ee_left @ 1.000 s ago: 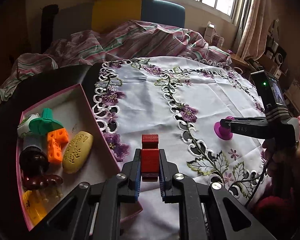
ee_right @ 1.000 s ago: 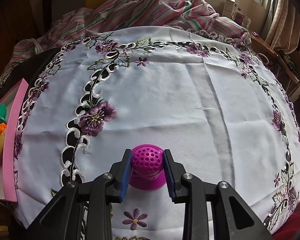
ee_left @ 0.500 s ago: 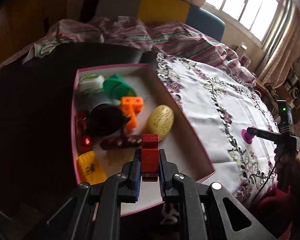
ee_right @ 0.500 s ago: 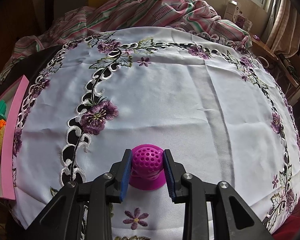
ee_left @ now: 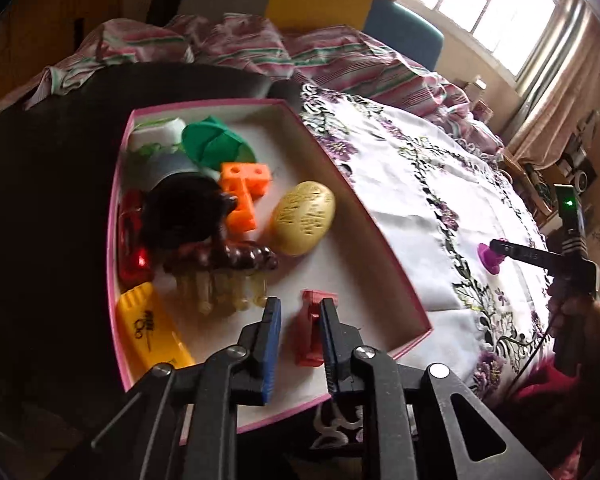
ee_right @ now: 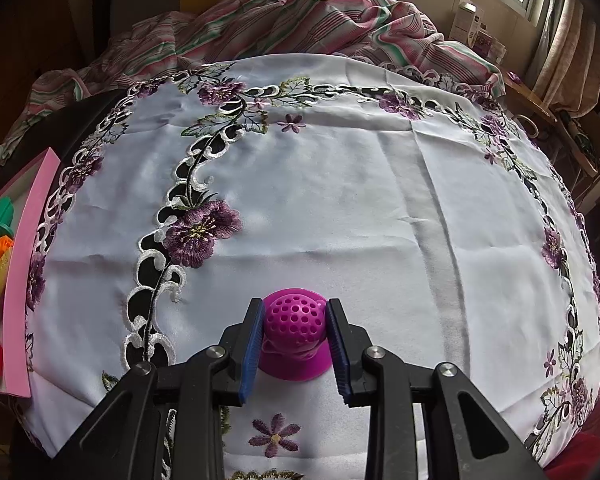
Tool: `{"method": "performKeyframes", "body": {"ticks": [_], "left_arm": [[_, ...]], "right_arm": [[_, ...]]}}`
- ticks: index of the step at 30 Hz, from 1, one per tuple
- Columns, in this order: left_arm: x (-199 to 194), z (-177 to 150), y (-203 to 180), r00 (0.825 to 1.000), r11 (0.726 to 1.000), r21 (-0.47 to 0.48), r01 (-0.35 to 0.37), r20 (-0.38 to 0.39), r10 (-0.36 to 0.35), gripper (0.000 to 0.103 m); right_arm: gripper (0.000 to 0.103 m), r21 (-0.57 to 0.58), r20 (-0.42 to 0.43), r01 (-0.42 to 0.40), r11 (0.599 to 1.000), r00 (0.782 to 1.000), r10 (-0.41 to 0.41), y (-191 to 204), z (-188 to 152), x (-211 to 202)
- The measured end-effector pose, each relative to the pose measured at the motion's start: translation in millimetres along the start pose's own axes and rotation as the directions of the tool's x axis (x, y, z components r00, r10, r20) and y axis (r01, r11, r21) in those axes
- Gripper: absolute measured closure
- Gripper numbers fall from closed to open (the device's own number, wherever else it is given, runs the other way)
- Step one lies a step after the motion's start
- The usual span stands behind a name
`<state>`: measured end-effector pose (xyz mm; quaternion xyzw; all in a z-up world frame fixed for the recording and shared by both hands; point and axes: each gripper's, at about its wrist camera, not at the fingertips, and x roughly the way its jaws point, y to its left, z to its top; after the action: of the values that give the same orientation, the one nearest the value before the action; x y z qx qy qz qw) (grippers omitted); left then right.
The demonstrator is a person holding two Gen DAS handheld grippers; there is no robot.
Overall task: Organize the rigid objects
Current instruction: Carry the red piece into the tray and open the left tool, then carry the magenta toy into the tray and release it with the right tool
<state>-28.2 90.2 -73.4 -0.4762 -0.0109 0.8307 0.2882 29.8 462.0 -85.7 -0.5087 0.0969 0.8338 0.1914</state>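
My left gripper point(ee_left: 300, 308) hangs over the near end of the pink-rimmed box point(ee_left: 208, 105), jaws opening. A red block point(ee_left: 312, 332) lies on the box floor between them, close to the right pad with a gap on the left. My right gripper point(ee_right: 294, 312) is shut on a magenta piece with a perforated dome point(ee_right: 294, 324), which stands on its flared base on the white embroidered tablecloth point(ee_right: 340, 200). In the left wrist view that magenta piece point(ee_left: 488, 258) and the right gripper point(ee_left: 498, 248) show at the right, held by a hand.
The box holds a yellow egg-shaped piece point(ee_left: 304, 218), an orange block point(ee_left: 244, 192), a green piece point(ee_left: 216, 146), a dark brown object point(ee_left: 184, 216) and a yellow piece point(ee_left: 152, 332). Its pink wall point(ee_right: 20, 280) borders the cloth's left edge. Striped fabric point(ee_right: 300, 12) lies at the back.
The left gripper swung left from above the tablecloth to over the box and sank, then its jaws parted off the red block. The right gripper stayed still on the magenta piece.
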Motion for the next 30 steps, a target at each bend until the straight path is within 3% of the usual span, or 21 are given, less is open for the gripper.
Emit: {"method": "performKeyframes", "body": {"ticks": [9, 12, 17, 22, 26, 30], "left_arm": [[-16, -2, -6, 0.995, 0.996, 0.047, -0.078, 0.068, 0.074, 0.073], [-23, 1, -7, 0.990, 0.993, 0.053, -0.107, 0.093, 0.102, 0.067], [-35, 5, 3, 0.986, 0.993, 0.017, -0.120, 0.116, 0.118, 0.067], [-47, 7, 13, 0.978, 0.988, -0.011, -0.152, 0.142, 0.152, 0.065], [-55, 7, 23, 0.972, 0.983, -0.044, -0.176, 0.152, 0.181, 0.059], [-62, 6, 34, 0.968, 0.980, -0.078, -0.185, 0.160, 0.196, 0.059]], "right_arm": [[0.073, -0.011, 0.020, -0.013, 1.000, 1.000, 0.013, 3, 0, -6], [0.073, -0.041, 0.046, -0.065, 0.997, 0.997, 0.066, 16, 1, -15], [0.073, -0.117, 0.073, -0.182, 0.976, 0.979, 0.191, 59, 2, -35], [0.073, -0.247, 0.100, -0.304, 0.920, 0.936, 0.336, 126, 3, -66], [0.073, -0.395, 0.093, -0.362, 0.844, 0.899, 0.429, 186, -4, -88], [0.073, -0.526, 0.054, -0.335, 0.781, 0.904, 0.424, 235, -15, -87]]}}
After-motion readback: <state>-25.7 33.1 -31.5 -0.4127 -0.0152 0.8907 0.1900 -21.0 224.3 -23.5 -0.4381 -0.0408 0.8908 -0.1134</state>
